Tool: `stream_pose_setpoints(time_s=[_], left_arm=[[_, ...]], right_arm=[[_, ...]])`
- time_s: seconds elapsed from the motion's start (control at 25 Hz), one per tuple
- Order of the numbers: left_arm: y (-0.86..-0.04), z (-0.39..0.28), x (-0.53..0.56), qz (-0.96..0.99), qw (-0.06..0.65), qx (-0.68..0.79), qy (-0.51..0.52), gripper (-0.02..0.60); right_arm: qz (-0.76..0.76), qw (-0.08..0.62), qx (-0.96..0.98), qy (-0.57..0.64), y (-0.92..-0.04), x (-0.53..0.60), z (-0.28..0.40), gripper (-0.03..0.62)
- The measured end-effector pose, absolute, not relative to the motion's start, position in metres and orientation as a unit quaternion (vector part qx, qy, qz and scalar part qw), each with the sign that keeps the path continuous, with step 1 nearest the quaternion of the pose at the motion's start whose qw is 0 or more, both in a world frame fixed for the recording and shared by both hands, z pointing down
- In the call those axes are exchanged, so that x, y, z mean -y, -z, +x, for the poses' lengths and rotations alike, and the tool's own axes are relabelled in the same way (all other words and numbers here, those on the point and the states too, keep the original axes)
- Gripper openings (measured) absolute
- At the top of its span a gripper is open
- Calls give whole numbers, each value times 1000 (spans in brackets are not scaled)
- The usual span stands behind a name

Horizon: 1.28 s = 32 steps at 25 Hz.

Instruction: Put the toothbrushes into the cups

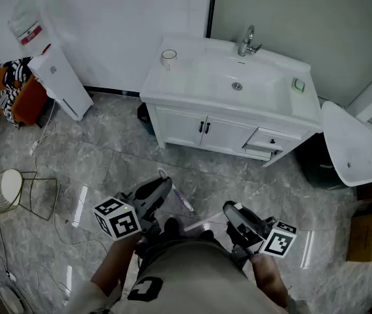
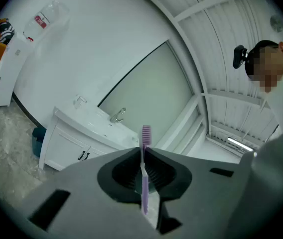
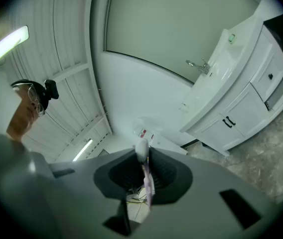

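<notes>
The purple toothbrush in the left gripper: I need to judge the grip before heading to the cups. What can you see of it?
The purple toothbrush is slim and plastic-looking, with a purple bristled head, a pale neck and a purple handle. In the left gripper view it stands upright, clamped near the neck between the closed jaws of the left gripper. Its head pokes beyond the tips and its handle runs back toward the camera.

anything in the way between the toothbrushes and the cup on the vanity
Nothing visible: only grey marble floor separates the purple toothbrush and pale toothbrush from the white vanity bearing the clear glass cup.
</notes>
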State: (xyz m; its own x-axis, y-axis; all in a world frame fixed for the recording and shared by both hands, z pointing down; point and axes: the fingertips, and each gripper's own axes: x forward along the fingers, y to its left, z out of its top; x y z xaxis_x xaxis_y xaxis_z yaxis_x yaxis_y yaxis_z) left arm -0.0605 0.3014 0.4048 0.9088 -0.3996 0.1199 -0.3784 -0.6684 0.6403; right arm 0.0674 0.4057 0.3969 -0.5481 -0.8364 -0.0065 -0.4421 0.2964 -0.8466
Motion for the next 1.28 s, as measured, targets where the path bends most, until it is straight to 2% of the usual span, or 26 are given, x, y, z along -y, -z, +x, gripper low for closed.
stream_pose_setpoints(time_s=[0.84, 1.28], left_arm=[[-417, -3, -350, 893, 351, 282, 6, 38], [-417, -17, -286, 896, 337, 288, 23, 37]], right_arm=[[-352, 193, -816, 416, -399, -432, 137, 61], [-390, 198, -790, 430, -403, -391, 144, 61]])
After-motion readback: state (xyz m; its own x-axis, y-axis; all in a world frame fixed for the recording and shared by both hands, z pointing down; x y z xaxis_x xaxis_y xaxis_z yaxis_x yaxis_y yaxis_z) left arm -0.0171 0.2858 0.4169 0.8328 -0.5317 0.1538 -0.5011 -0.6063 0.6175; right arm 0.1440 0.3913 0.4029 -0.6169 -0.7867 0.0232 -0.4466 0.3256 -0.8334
